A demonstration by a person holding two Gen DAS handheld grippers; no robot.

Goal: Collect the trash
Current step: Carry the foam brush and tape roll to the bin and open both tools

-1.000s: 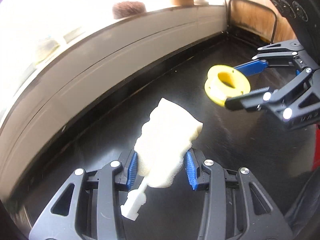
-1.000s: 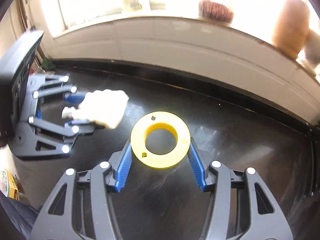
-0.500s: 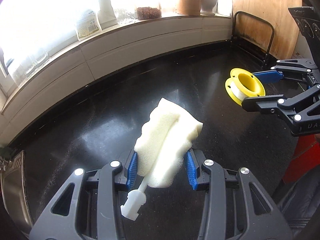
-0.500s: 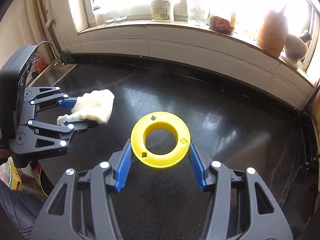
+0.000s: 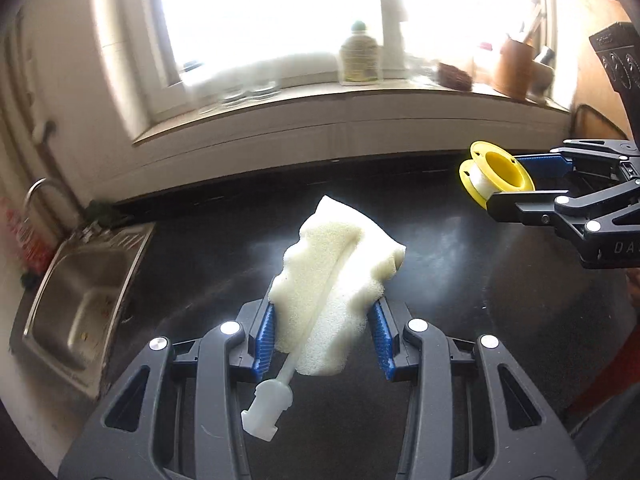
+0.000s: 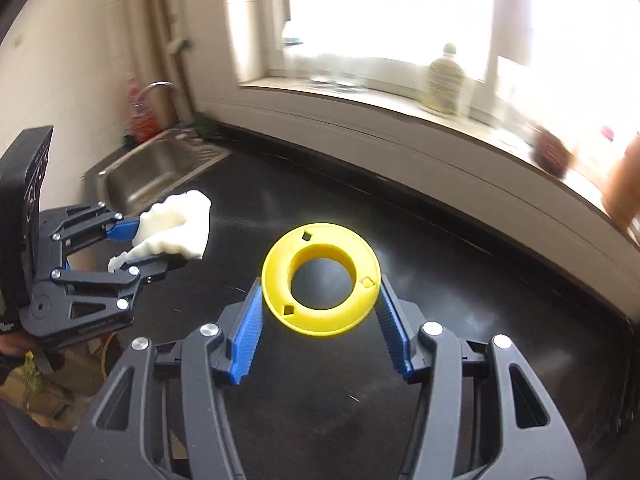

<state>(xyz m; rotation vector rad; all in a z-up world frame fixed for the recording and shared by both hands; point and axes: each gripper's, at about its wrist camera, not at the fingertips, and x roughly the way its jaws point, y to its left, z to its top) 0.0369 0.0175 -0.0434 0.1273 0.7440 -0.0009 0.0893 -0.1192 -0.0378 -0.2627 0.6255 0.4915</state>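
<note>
The left gripper (image 5: 322,334) pinches a white foam sponge head (image 5: 334,276) at lower centre. The right gripper (image 6: 320,316) clamps a yellow spool (image 6: 320,278). Both hang above a black counter (image 5: 460,280); a steel sink (image 5: 80,296) lies at left.

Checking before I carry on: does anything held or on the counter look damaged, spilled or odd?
Only the foam sponge head in the left gripper: ragged edges, white stem ending short. The yellow spool in the right gripper looks intact. No spill on the black counter.
</note>
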